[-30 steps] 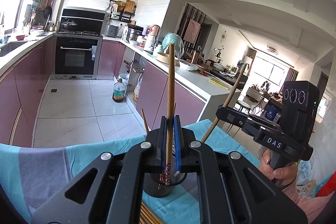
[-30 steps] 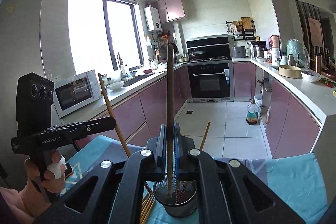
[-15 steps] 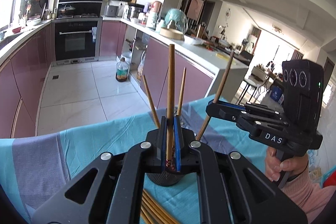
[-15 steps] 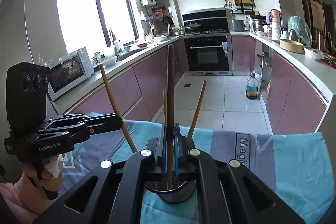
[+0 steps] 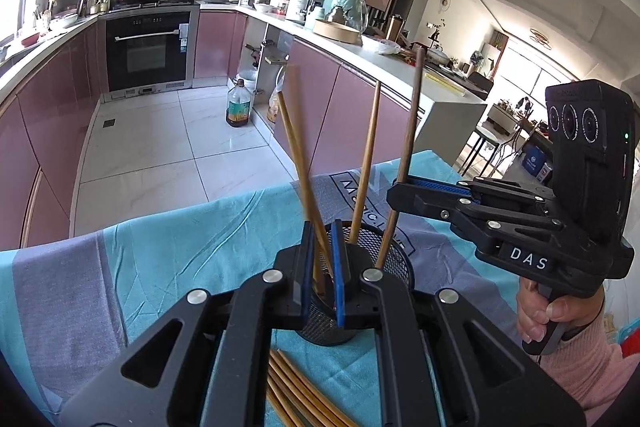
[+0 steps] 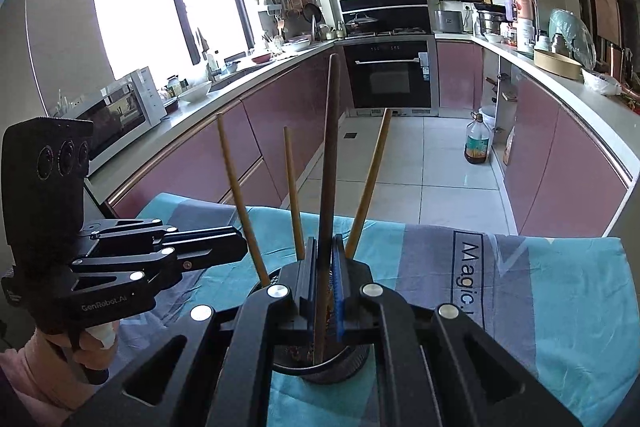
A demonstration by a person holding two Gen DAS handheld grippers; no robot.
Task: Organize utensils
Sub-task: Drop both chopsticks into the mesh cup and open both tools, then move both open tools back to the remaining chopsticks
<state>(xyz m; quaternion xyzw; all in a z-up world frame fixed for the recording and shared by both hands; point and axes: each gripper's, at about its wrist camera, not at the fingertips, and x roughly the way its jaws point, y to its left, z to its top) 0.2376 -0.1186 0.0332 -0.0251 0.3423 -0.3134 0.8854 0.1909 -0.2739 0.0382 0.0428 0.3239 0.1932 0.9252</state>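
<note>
Turquoise and grey throughout: saw a striped cloth (image 5: 180, 259) spread under everything, printed with dark lettering toward the far right. Found a black mesh cup (image 5: 394, 261) standing upright on it, just beyond the left claw (image 5: 322, 227) and near the middle of the scene. Saw the left claw drawn narrow, its blue pads pinching a pale chopstick (image 5: 294, 83). Noted that chopstick blurred and leaning to the left, with its lower end down inside the cup. Could not tell whether that end touched the bottom.

Saw the right claw (image 6: 324, 241) equally narrow, clamped on a dark chopstick (image 6: 330, 167). Found the dark chopstick nearly upright, its lower end sunk inside the cup.

From the left wrist view, saw the right claw reaching in from the right, above the cup's rim, gripped from below by the right hand (image 5: 548, 315) in a pink sleeve. From the right wrist view, saw the left claw coming in from the left, also above the rim, with the left hand (image 6: 94, 339) on its handle.

Counted two other chopsticks (image 5: 366, 163) standing free in the cup, leaning apart, one to the left and one to the right, gripped by neither claw. Spotted a bundle of loose chopsticks (image 5: 304, 395) lying flat on the cloth, on the near side of the cup, partly hidden under the left claw's body.
</note>
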